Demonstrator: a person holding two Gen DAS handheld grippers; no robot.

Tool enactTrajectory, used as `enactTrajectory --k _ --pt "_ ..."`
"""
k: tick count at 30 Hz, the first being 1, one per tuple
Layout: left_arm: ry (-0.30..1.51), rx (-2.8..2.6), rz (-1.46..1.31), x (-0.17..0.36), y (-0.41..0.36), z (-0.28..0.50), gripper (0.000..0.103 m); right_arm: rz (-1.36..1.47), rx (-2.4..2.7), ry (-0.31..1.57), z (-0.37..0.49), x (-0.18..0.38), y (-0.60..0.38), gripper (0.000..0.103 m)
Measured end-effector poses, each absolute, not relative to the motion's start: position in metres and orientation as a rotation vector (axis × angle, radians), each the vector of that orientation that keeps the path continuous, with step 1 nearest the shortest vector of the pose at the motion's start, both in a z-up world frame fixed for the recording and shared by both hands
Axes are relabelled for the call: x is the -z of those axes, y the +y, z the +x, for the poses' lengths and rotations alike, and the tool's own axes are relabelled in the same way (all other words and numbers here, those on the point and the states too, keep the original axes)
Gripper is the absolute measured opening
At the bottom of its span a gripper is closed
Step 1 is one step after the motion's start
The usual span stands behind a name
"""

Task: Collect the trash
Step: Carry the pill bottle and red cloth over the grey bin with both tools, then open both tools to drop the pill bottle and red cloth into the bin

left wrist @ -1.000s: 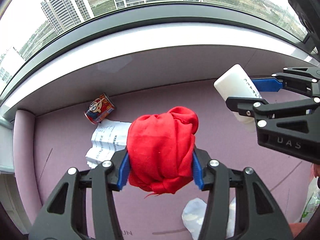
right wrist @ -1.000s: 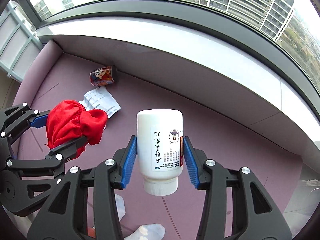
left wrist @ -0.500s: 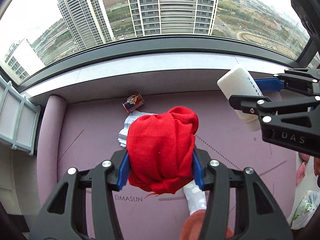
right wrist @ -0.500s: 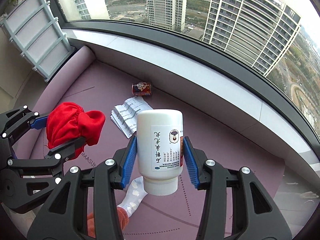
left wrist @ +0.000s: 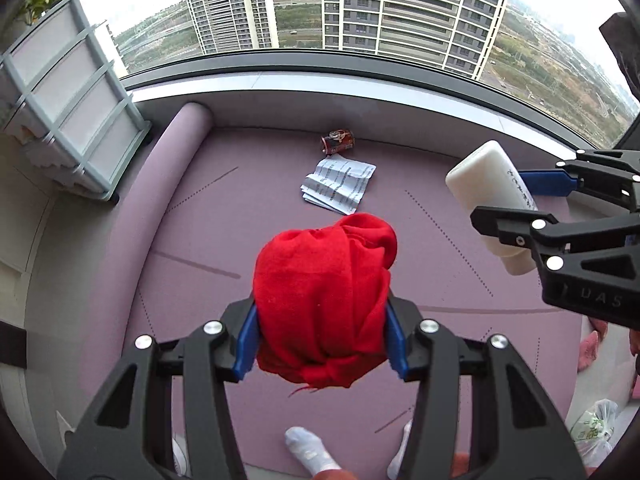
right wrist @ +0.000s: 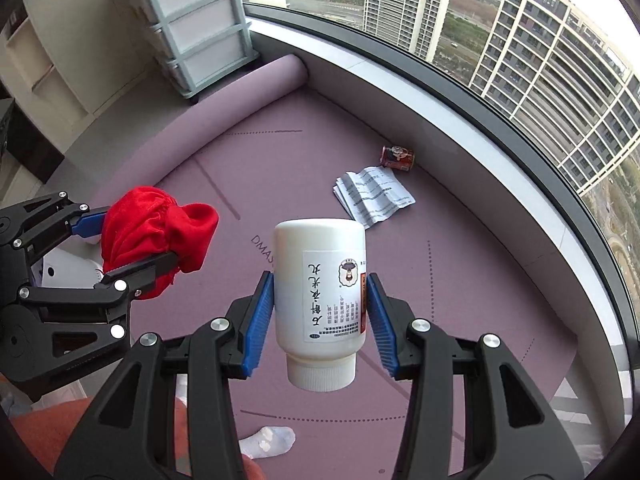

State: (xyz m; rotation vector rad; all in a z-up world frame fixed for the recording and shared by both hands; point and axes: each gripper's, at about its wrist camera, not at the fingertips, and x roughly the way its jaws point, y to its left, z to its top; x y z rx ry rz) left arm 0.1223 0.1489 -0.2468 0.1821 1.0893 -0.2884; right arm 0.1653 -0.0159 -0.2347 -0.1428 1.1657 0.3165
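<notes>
My left gripper [left wrist: 320, 340] is shut on a bunched red cloth [left wrist: 324, 300], held high above the purple mat [left wrist: 224, 240]. My right gripper [right wrist: 320, 316] is shut on a white plastic bottle [right wrist: 320, 296], cap toward the camera, also held high. Each gripper shows in the other's view: the bottle [left wrist: 492, 204] at the right of the left wrist view, the cloth [right wrist: 156, 232] at the left of the right wrist view. A crushed red can [left wrist: 338, 141] and a folded printed paper [left wrist: 340, 186] lie on the mat near the window wall.
A grey drawer unit [left wrist: 68, 96] stands left of the mat's rolled edge [left wrist: 176, 168]. The person's white-socked feet [left wrist: 308, 452] are at the mat's near edge. A plastic bag [left wrist: 592, 428] lies at the lower right. The window sill [left wrist: 360, 88] curves behind the mat.
Both grippers have risen and pulled back from the mat, keeping their loads. The can and paper look smaller and farther, and the drawer unit and feet have come into view.
</notes>
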Motion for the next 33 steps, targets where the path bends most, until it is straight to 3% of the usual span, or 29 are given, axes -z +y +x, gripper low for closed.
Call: enactTrajectory --k 9,21,29,33 --pt "1.124 0.092 0.086 0.251 0.36 0.04 0.052 -0.253 -0.543 1.131 0.122 0.231 0.198 0.044" --pt "1.241 -0.212 0.069 0.281 0.659 -0.099 0.052 -0.325 -0.86 1.167 0.003 0.252 0.507 0.044" --pt "1.277 -0.32 0.031 0.31 0.741 -0.146 0.052 -0.379 -1.001 1.159 -0.038 0.267 0.624 0.044" --pt "1.274 -0.335 0.007 0.315 0.755 -0.149 0.057 -0.402 -1.005 1.156 -0.038 0.279 0.658 0.046"
